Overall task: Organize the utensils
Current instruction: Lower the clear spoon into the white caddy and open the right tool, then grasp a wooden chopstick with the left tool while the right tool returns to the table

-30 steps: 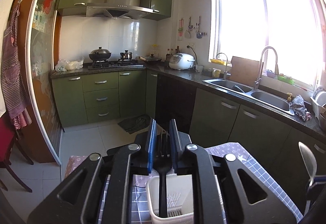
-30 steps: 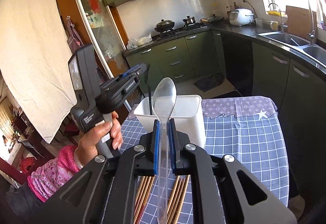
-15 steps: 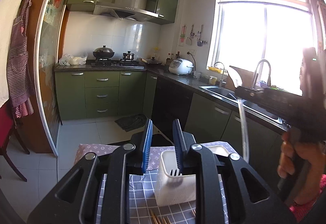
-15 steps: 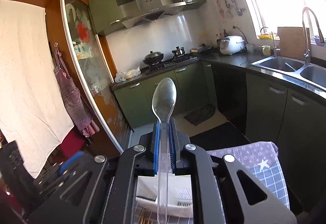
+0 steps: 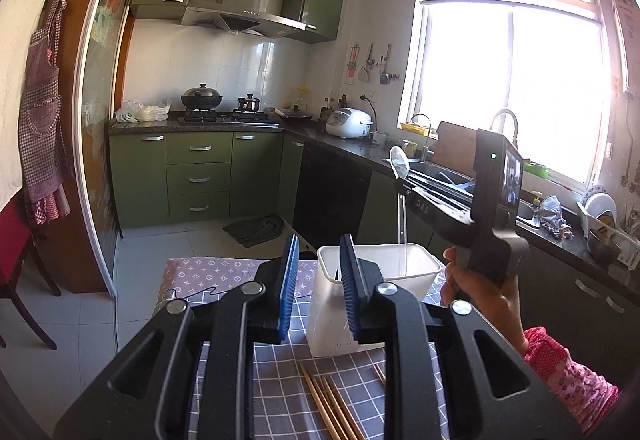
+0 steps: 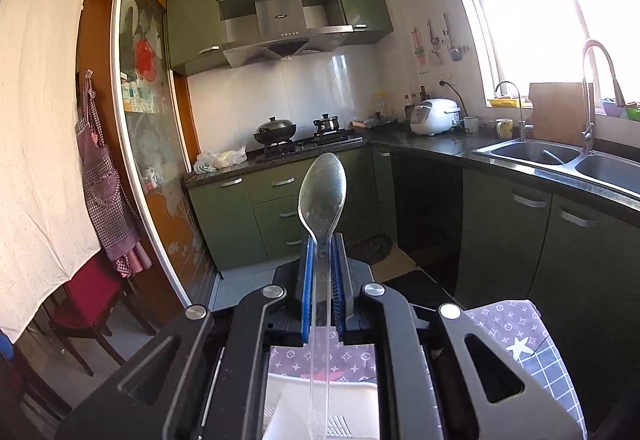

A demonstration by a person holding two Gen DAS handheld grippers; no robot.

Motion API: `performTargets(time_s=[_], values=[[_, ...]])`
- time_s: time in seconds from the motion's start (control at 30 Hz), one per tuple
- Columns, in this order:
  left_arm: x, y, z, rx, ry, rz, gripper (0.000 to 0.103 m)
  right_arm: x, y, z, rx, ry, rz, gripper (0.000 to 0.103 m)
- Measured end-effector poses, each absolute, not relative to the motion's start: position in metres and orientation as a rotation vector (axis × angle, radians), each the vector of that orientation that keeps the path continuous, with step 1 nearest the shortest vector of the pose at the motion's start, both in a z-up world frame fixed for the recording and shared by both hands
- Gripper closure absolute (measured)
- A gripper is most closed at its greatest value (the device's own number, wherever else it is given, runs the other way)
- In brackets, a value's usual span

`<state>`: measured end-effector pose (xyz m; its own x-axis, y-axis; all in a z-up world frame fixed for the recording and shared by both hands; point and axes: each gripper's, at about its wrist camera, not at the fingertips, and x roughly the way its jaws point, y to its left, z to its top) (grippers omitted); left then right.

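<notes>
Right wrist view: right claw [image 6: 322, 272] is clamping a clear plastic spoon [image 6: 322, 192] upright, handle hanging over the white caddy [image 5: 376, 304] on the desk [image 5: 280, 400]. Left claw [image 5: 318, 288] is sitting part-open, empty. Next move, likely: lowering, then releasing.

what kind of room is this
A home kitchen: a gas stove with pots under a range hood, a steel double sink by the window, and a rice cooker on the counter.
</notes>
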<state>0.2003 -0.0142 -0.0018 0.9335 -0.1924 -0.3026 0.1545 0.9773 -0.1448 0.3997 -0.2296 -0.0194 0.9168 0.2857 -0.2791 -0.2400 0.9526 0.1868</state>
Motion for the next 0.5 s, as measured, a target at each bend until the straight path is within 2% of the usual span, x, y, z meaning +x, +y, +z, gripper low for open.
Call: performTargets(time_s=[0.2, 0.23, 0.27, 0.37, 0.5], values=[[0.199, -0.019, -0.006, -0.109, 0.338, -0.194, 0.083, 0.392, -0.233, -0.049, 0.164, 0.379, 0.282, 0.092], [0.197, -0.02, -0.007, -0.106, 0.341, -0.195, 0.083, 0.388, -0.235, -0.053, 0.161, 0.38, 0.284, 0.09], [0.197, -0.021, -0.007, -0.105, 0.345, -0.197, 0.082, 0.385, -0.237, -0.055, 0.161, 0.382, 0.289, 0.081], [0.198, -0.02, -0.006, -0.104, 0.358, -0.197, 0.082, 0.372, -0.241, -0.056, 0.169, 0.376, 0.292, 0.067], [0.198, -0.019, -0.007, -0.108, 0.382, -0.198, 0.082, 0.356, -0.253, -0.051, 0.179, 0.366, 0.292, 0.066]])
